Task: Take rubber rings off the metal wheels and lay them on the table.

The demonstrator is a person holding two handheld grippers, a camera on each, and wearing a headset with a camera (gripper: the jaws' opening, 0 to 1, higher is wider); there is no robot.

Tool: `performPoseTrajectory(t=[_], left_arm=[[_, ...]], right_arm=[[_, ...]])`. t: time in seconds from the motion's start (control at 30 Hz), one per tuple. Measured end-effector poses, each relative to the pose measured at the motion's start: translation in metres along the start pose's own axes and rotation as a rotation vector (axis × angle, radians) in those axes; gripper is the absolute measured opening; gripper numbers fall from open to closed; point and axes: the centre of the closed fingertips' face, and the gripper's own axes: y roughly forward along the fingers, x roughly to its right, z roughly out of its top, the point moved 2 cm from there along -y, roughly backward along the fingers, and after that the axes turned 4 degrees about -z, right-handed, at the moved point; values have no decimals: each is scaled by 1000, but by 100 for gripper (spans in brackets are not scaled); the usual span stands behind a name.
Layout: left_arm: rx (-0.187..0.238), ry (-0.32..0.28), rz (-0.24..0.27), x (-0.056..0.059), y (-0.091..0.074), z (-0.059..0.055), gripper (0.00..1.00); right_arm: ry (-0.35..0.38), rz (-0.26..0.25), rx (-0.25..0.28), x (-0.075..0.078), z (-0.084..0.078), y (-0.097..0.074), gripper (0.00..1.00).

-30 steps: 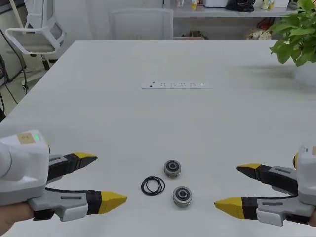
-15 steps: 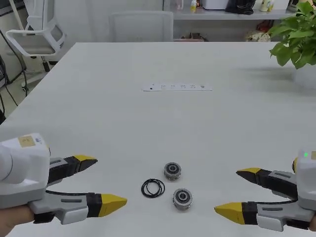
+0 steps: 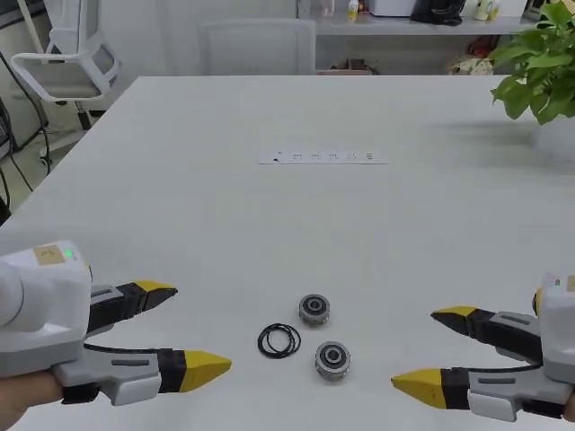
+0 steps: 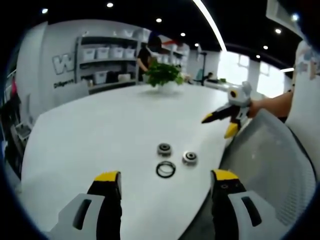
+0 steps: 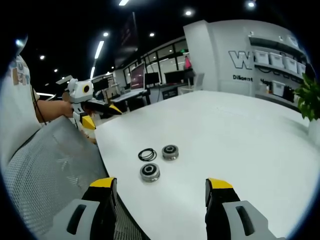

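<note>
- Head view: the left gripper point(image 3: 198, 326) and right gripper point(image 3: 415, 347) both gape, holding nothing. Between them lie two metal wheels point(image 3: 314, 309), with loose rubber rings point(image 3: 278, 339) nearer the left one.
- Left gripper view: everything lies straight ahead of the spread jaws. I'd pin a wheel with one gripper and peel with the other.
- Right gripper view: the wall lettering point(image 5: 244, 77) reads "Diligent".

Two metal wheels: far wheel point(image 3: 314, 309), near wheel point(image 3: 332, 357). Black rubber rings point(image 3: 278, 339): overlapping pile, at least two. One power strip point(image 3: 322, 157). One potted plant point(image 3: 539, 67). Two claws: left claw point(image 3: 198, 326), right claw point(image 3: 415, 346).
</note>
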Motion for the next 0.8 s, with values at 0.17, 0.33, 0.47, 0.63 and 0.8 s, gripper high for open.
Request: performPoseTrajectory(t=[0.17,0.33,0.47,0.63,0.8], left_arm=[[1,-2,-1,0,0,0,73],[-2,-2,-3,1,0,0,73],[-1,-6,-2,0,0,-1,73],[-5,-3,-5,1,0,-1,73],[-4,-7,-3,0,0,-1,73]], right_arm=[[3,-2,2,0,0,-1,71],[3,-4,0,0,-2,-1,71],[3,-5,-3,0,-3,-1,71],[6,-6,-3,0,-4,-2,71],[6,-6,-2,0,-3,-1,71]])
